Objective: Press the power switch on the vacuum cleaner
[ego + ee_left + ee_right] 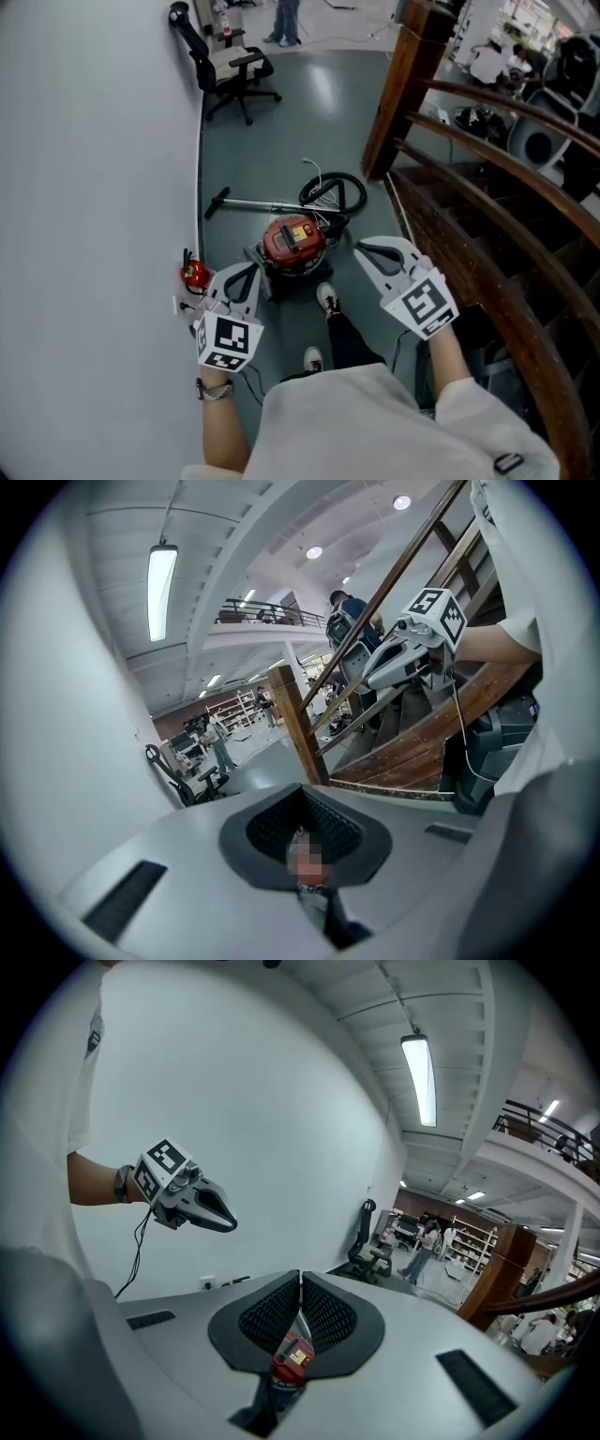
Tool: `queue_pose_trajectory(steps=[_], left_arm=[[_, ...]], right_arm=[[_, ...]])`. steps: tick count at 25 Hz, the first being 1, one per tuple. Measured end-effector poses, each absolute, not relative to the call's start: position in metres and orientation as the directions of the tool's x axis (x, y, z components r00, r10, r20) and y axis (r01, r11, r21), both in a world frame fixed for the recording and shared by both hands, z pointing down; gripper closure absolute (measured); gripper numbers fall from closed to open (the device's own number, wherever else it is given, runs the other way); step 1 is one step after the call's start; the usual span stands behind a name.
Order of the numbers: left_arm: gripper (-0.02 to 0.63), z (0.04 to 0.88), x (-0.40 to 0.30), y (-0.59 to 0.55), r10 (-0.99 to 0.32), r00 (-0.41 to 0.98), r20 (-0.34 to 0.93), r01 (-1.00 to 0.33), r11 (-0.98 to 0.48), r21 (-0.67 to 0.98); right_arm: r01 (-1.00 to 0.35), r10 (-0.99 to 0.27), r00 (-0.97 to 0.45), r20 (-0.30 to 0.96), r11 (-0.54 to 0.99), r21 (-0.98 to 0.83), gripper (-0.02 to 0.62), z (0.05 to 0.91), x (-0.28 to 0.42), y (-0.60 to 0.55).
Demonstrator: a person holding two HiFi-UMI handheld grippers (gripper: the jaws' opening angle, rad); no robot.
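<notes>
A plain white wall [84, 187] stood at the far left, and low beside it a small red thing [194, 275] sat on the floor; I could not tell what it was. Next came the left tool [251, 272], its two jaws pressed together with nothing between them. Ahead of its tip and lower down, on the grey floor [281, 131], sat the red vacuum cleaner [293, 242], between the two tools and just past the person's shoes [328, 298]. Its body seemed to run from near-left to far-right, with its top facing up. Its silver tube [248, 202] lay flat, pointing left toward the wall, and its black hose [335, 192] curled behind it. The switch was likely on the dark strip on top, but it was too small to pick out. The right tool [361, 249] was pressed shut and empty too. Both tips pointed down at the vacuum, the left maybe a bit nearer, so a press would likely go forward and down. A wooden stair rail [487, 178] stood at the right.
</notes>
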State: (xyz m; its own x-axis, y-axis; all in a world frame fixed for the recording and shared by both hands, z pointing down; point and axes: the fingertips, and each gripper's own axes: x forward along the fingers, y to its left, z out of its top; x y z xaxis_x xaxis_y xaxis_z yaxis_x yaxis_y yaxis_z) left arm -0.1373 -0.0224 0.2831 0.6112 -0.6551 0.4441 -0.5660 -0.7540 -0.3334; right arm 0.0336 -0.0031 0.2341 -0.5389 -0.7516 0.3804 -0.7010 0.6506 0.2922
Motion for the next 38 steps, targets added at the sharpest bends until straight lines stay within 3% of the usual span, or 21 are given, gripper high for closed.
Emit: queue_pose_trajectory(steps=[38], left_arm=[[0.607, 0.34, -0.104, -0.153, -0.671, 0.529, 0.519, -0.643, -0.716, -0.271]], right_arm=[[-0.648, -0.671, -0.618, 0.409, 0.73, 0.219, 0.566, 0.302, 0.059, -0.158]])
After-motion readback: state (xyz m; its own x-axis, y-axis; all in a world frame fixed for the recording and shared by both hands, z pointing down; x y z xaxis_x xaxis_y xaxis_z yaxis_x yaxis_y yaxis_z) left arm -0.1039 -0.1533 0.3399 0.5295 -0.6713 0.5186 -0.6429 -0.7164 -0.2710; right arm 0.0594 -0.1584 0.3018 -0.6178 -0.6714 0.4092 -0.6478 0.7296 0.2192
